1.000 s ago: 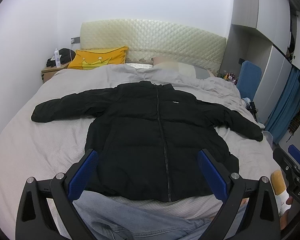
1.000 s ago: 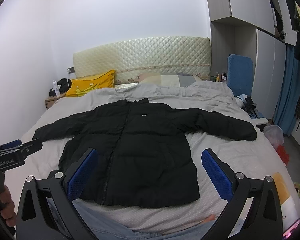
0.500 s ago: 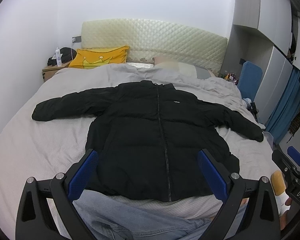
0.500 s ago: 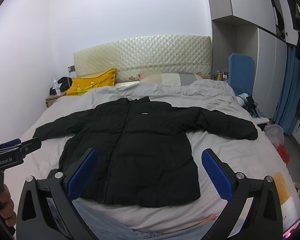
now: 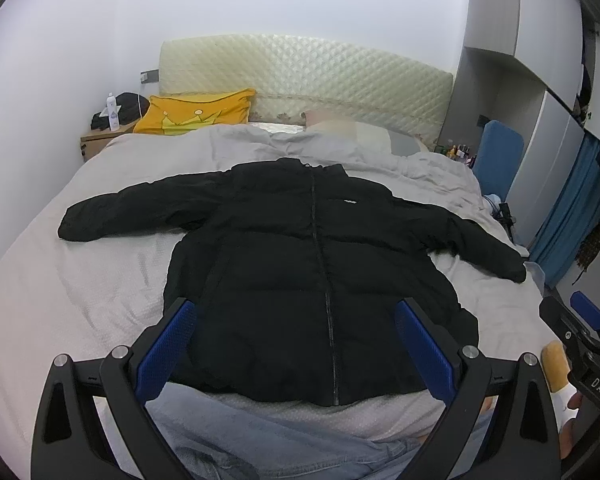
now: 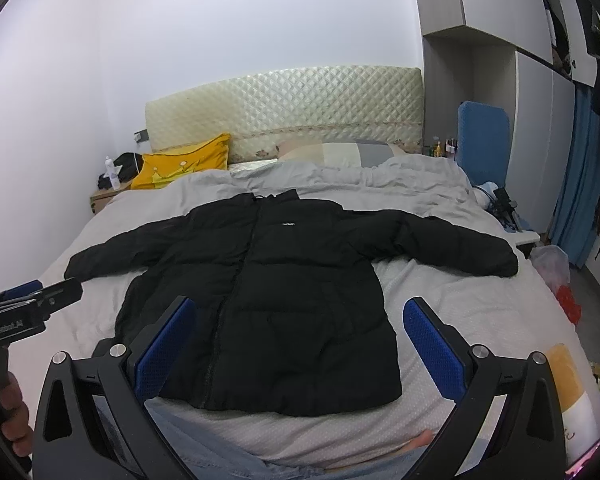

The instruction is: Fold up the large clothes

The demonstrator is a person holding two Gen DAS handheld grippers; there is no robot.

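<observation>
A black puffer jacket [image 5: 300,264] lies flat and face up on the grey bed [image 5: 80,272], zipped, both sleeves spread out to the sides. It also shows in the right wrist view [image 6: 276,292]. My left gripper [image 5: 296,332] is open and empty, held above the jacket's hem. My right gripper [image 6: 300,332] is open and empty, also held over the hem. Each gripper shows at the edge of the other's view.
A yellow pillow [image 5: 196,114] and a quilted headboard [image 5: 308,72] are at the far end. A nightstand [image 5: 96,142] with a bottle stands at the far left. A blue chair [image 6: 484,140] and wardrobes [image 6: 500,60] are on the right. A person's jeans [image 5: 260,440] are in front of the bed's near edge.
Both views have shifted slightly; the jacket has not moved and both grippers stay open.
</observation>
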